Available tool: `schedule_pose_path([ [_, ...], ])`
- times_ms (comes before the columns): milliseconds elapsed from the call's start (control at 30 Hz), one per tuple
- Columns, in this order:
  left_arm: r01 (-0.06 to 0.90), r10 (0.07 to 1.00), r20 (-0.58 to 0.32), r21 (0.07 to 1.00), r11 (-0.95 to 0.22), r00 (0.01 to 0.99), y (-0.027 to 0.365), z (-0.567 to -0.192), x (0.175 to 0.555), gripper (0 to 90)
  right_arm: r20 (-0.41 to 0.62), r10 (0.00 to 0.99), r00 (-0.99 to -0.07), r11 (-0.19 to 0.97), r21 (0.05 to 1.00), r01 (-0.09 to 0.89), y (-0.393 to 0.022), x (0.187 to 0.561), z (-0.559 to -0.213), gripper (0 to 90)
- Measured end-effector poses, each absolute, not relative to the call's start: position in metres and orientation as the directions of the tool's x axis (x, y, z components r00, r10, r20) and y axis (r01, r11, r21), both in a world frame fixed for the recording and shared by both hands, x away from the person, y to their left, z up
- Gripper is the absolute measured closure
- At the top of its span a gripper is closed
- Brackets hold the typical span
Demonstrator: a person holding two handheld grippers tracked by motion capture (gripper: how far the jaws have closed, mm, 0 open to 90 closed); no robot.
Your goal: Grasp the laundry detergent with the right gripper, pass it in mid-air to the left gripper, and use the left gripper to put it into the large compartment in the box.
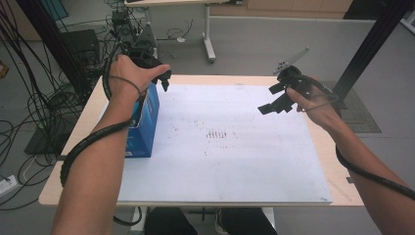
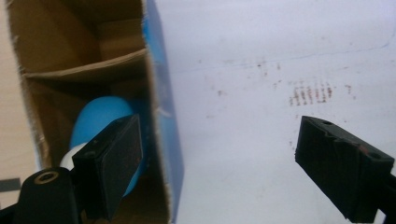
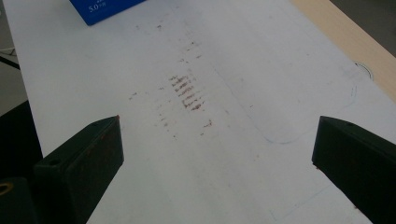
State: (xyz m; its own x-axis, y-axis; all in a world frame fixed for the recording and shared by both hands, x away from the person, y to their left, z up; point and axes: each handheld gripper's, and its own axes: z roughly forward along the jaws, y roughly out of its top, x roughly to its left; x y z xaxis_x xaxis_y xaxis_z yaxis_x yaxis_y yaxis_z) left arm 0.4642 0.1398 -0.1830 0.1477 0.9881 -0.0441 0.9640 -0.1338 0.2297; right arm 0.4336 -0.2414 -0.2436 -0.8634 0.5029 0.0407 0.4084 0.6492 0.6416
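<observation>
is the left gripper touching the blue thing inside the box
Apart. In the left gripper view the left gripper stands open and holds nothing; the blue object lies deeper inside the box.

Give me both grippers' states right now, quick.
Left gripper: open, holding nothing, above the open blue box.
Right gripper: open, holding nothing, over the white sheet.

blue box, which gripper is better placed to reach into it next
Left. The left gripper hangs open right above the blue box, looking in at the blue object. The right gripper hovers across the mat.
</observation>
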Motion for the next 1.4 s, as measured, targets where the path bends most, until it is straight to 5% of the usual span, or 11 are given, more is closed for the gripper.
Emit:
schedule_pose_path([
  [1400, 0.948, 0.968, -0.019, 0.208, -0.239, 0.248, 0.079, -0.188, 0.476, 14.1, 0.035, 0.534, -0.845, 0.651, 0.621, 0.437, -0.255, 0.440, -0.247, 1.8],
])
